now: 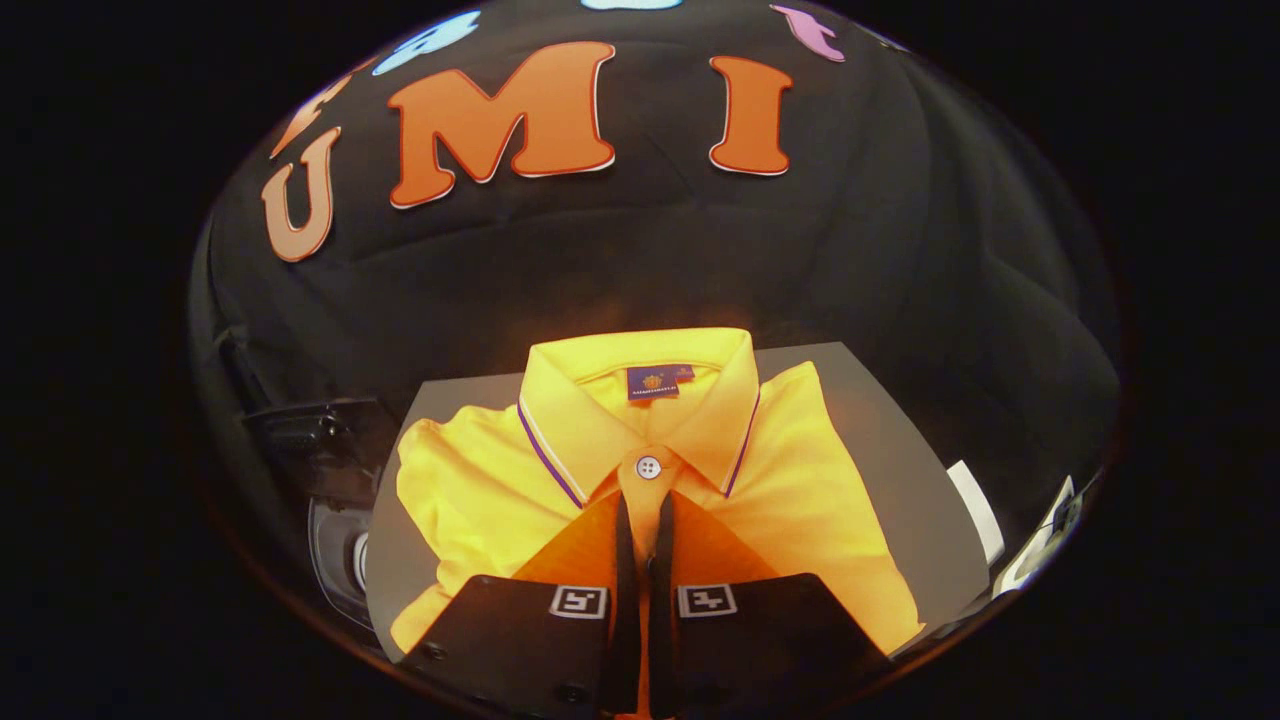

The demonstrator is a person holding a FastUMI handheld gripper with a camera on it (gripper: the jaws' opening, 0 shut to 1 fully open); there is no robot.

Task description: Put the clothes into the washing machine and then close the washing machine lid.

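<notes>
A folded yellow polo shirt [800,500] is laid on the grey desk [900,440], collar pointing away; the gripper [645,520] is poised over its placket, fingers nearly together, grip unconfirmed.

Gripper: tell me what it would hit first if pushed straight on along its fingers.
Probably the yellow polo shirt: the gripper has its fingers nearly together, pointing at the placket just below the collar button. They may already touch the fabric; depth is unclear.

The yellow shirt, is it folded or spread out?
Folded: the yellow shirt lies as a neat packet on the grey board, collar buttoned. The gripper is shut, pinching its placket.
</notes>
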